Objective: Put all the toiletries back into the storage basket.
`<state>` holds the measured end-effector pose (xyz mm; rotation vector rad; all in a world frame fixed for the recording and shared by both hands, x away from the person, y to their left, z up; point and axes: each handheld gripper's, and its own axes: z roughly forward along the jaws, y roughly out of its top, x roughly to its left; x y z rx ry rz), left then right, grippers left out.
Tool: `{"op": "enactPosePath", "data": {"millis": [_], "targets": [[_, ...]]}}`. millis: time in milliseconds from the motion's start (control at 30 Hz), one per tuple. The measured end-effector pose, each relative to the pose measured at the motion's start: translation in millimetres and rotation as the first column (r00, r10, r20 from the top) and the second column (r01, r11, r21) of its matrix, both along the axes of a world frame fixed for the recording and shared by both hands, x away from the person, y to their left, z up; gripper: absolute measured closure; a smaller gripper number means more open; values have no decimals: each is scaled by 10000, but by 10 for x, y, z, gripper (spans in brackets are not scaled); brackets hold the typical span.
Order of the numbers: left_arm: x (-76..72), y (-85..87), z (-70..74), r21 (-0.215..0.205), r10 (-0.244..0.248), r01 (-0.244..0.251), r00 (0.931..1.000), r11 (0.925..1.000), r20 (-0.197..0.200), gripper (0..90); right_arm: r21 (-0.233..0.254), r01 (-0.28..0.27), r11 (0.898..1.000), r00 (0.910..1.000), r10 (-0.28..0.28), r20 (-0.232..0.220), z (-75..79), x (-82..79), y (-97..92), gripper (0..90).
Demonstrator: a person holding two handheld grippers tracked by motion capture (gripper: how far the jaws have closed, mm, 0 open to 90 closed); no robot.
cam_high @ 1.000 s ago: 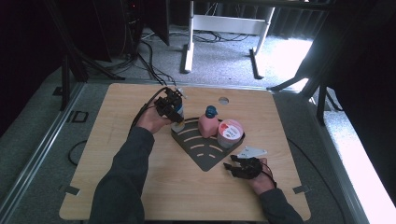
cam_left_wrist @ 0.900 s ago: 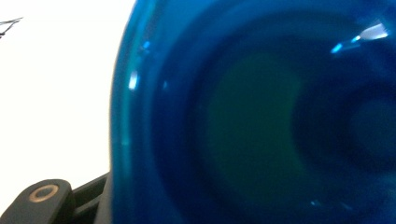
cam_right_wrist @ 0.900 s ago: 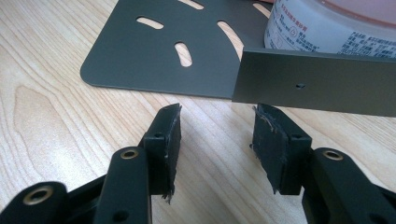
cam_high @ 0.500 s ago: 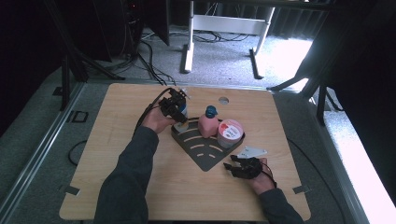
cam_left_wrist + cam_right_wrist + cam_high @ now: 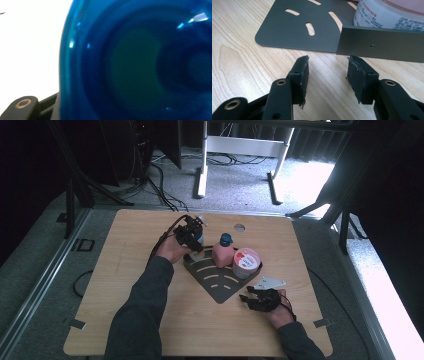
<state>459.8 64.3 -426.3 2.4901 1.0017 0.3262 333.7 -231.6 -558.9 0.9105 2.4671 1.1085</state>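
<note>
My left gripper [image 5: 192, 236] hovers at the back left corner of the dark grey slotted rack [image 5: 215, 282], shut on a blue translucent container [image 5: 140, 65] with a pale top [image 5: 200, 224]. The container sits so close to the camera in the left gripper view that its shape is hard to read. In the rack stand a pink bottle with a blue cap [image 5: 222, 252] and a white tub with a pink lid [image 5: 246, 262]. My right gripper [image 5: 327, 67] rests low on the table [image 5: 125, 270] by the rack's right wall [image 5: 387, 47], open, with nothing between its pads.
The front part of the rack's slotted floor [image 5: 294, 27] is bare. The white tub [image 5: 387, 17] stands just behind the rack wall. A round hole [image 5: 239, 227] is cut in the table behind the rack. Cables and a white frame lie on the floor beyond.
My left gripper has drifted slightly right toward the rack with the blue container in it. The right gripper has stayed put.
</note>
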Motion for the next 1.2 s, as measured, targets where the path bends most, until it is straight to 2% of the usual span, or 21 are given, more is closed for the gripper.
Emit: {"op": "enactPosePath", "data": {"millis": [267,333,500,1200], "targets": [[21,-49,-42,58,11,-11,10000,10000,11,552,12,-10,10000,10000,10,-5,0,1,-1,514],[30,-65,-60,82,62,-63,9998,9999,190,551,5,-14,10000,10000,14,-3,0,1,-1,514],[54,-89,-86,78,97,-99,9997,9999,237,552,9,-19,10000,10000,19,-3,0,2,-2,514],[139,-149,-213,106,243,-244,9996,9996,161,551,15,-46,10000,10000,46,-12,0,4,-5,514]]}}
